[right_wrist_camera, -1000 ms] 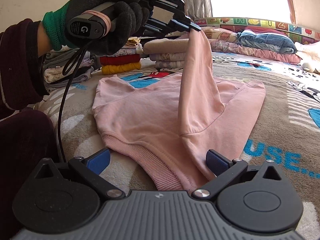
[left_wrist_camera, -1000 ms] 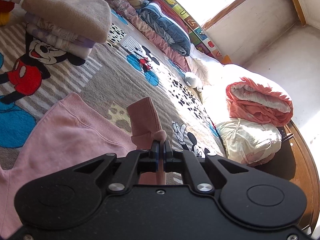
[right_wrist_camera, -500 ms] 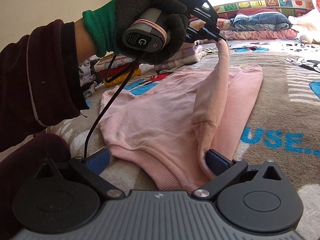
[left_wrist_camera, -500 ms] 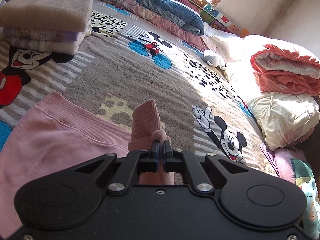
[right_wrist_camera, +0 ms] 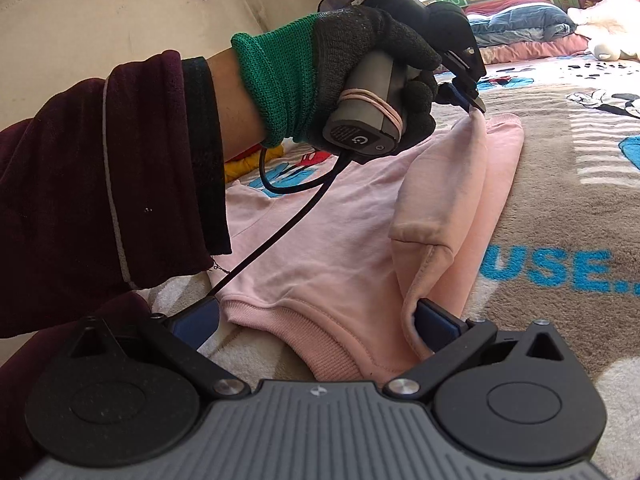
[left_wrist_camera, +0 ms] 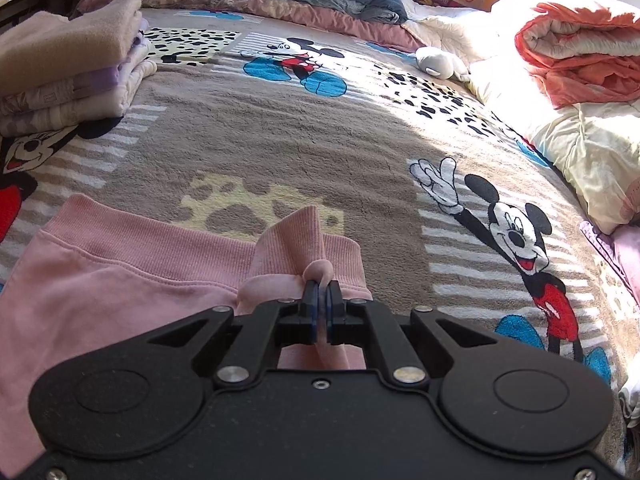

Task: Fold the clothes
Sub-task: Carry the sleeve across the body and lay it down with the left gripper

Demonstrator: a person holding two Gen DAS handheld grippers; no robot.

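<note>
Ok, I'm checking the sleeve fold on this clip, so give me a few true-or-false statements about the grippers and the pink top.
1. The left gripper is shut on the pink sweatshirt's sleeve cuff. True.
2. The right gripper is clamped on the hem. False: its jaws stand wide open, with only the folded sleeve edge lying against one finger.
3. The sweatshirt lies on a cartoon-print blanket. True.
4. The stack of folded clothes sits on top of the sweatshirt. False: it sits apart, further back on the blanket.
</note>
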